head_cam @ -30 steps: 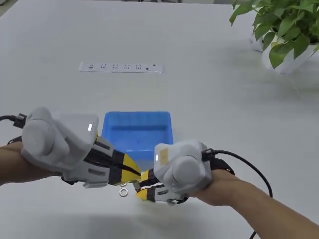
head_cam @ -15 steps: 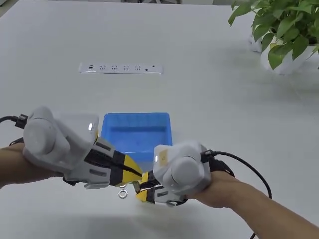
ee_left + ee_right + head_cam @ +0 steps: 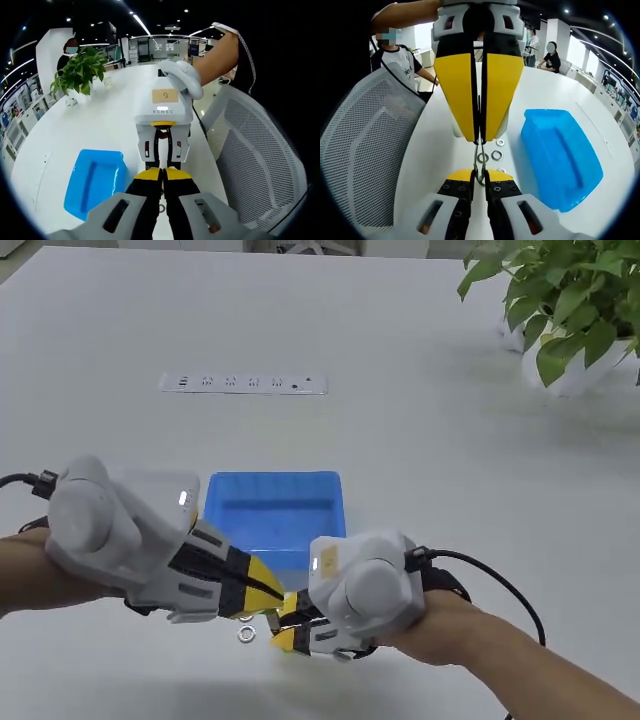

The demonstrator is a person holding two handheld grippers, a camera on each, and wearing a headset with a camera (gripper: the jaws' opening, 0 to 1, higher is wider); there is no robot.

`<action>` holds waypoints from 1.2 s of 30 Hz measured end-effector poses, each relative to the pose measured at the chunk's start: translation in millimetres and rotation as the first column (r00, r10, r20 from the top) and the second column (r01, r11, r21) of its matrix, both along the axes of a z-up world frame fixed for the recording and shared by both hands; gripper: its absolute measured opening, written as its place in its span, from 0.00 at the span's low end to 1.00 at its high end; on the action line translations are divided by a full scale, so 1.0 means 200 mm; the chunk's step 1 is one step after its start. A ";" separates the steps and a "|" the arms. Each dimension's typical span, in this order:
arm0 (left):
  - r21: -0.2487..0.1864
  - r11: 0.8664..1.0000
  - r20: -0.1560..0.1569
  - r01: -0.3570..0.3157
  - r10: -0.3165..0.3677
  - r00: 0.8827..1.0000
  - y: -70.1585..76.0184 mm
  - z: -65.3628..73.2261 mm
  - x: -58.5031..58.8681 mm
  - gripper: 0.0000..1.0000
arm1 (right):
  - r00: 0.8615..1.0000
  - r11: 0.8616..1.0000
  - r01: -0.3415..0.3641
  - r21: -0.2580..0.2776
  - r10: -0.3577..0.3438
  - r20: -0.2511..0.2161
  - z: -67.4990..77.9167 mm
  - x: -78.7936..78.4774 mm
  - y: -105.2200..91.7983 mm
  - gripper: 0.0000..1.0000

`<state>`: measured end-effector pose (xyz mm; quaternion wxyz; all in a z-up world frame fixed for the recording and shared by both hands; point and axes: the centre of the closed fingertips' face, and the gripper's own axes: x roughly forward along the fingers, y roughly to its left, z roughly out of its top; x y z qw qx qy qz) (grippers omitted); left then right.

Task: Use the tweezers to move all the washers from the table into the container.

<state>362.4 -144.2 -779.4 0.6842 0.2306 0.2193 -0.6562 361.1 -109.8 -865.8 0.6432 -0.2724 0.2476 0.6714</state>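
Note:
Thin metal tweezers (image 3: pixel 479 150) span the short gap between the two grippers, which meet tip to tip low over the white table (image 3: pixel 450 470). My left gripper (image 3: pixel 274 593) is shut on one end and my right gripper (image 3: pixel 479 177) is shut on the other. Several small steel washers (image 3: pixel 497 155) lie on the table just beyond the right jaws. One washer (image 3: pixel 247 634) shows below the left jaws. The blue container (image 3: pixel 275 512) stands just behind the grippers, and I see nothing in the part of it that shows.
A white power strip (image 3: pixel 243 384) lies farther back on the table. A potted plant (image 3: pixel 570 300) stands at the far right corner. A mesh office chair (image 3: pixel 365 150) is at the table's near edge. People sit in the background.

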 end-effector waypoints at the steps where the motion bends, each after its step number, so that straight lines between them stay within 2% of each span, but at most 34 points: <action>1: 0.000 1.000 0.001 0.000 0.000 1.000 0.00 0.00 0.00 0.04 | 1.000 1.000 0.000 0.001 0.000 0.002 0.00 0.00 0.00 0.10; 20: 0.009 1.000 0.034 0.003 -0.003 0.999 0.02 0.14 0.02 0.05 | 0.999 1.000 -0.001 0.020 0.001 0.041 0.14 0.05 0.03 0.10; 36: -0.002 1.000 0.067 0.004 -0.004 0.998 0.02 0.25 0.09 0.05 | 0.997 1.000 0.006 0.029 -0.008 0.072 0.25 0.13 0.03 0.11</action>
